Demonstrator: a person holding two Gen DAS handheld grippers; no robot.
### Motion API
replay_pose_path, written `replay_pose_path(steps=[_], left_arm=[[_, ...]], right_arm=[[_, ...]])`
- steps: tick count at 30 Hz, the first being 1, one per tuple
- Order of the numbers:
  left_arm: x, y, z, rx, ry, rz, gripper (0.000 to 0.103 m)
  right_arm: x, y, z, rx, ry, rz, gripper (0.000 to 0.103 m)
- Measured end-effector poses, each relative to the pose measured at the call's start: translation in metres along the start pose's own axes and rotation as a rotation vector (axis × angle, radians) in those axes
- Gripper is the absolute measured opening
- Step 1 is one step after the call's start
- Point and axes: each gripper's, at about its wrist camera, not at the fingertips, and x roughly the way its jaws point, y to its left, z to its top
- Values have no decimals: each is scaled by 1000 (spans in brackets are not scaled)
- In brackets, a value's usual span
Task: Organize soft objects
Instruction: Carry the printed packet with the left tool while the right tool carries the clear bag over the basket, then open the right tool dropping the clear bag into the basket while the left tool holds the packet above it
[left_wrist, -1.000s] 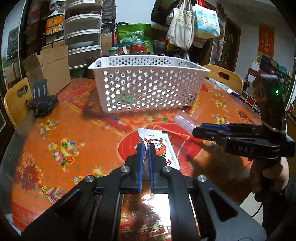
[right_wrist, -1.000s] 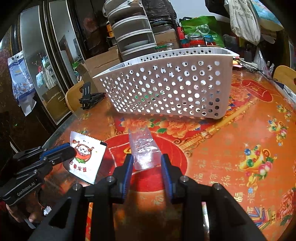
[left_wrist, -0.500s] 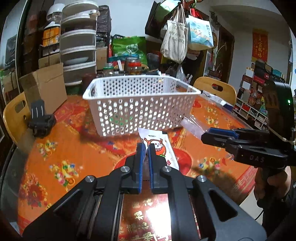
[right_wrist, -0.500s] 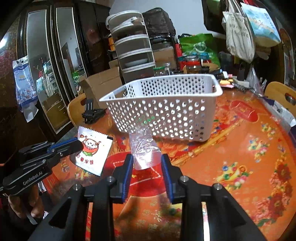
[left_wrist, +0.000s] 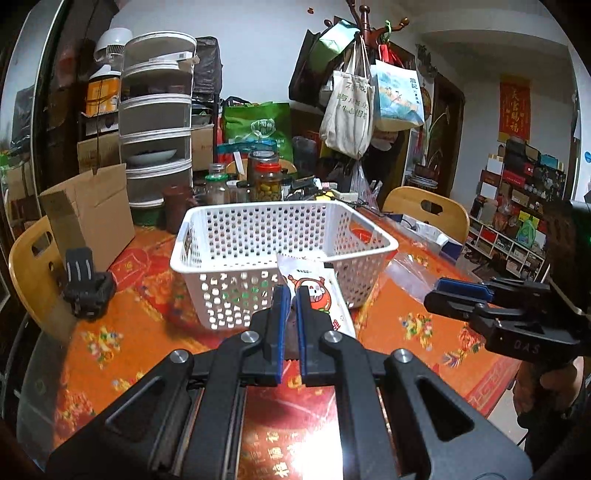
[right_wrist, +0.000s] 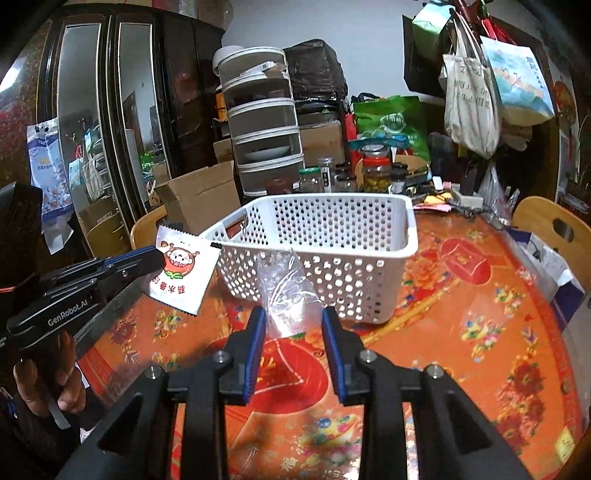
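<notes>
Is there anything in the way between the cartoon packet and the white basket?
Nothing visible blocks it. The left hand-held gripper holds the cartoon packet above the table, right in front of the white basket. Only the basket's near wall lies ahead, and the packet's top already reaches rim height.

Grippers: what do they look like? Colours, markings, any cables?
Both are matte black with blue finger pads and silver pivot screws. The left gripper reads "GenRobot.AI" in white; the right gripper shows "DAS" lettering. A bare hand grips the left one. No cables clearly visible.

both grippers raised, jaws apparently clamped.
</notes>
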Motion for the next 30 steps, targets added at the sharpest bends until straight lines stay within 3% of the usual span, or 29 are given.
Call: replay_pose_path(steps=[13, 14, 19, 30], left_arm=[[41, 17, 72, -3, -7, 16, 4], [47, 18, 80, -11, 12, 23, 0], [88, 27, 110, -30, 52, 39, 0], [192, 48, 119, -56, 208, 92, 0]], right_arm=[[16, -21, 59, -12, -6, -49, 30], [20, -22, 64, -14, 0, -52, 30], [49, -33, 88, -14, 52, -79, 30], [112, -51, 102, -7, 164, -113, 30]])
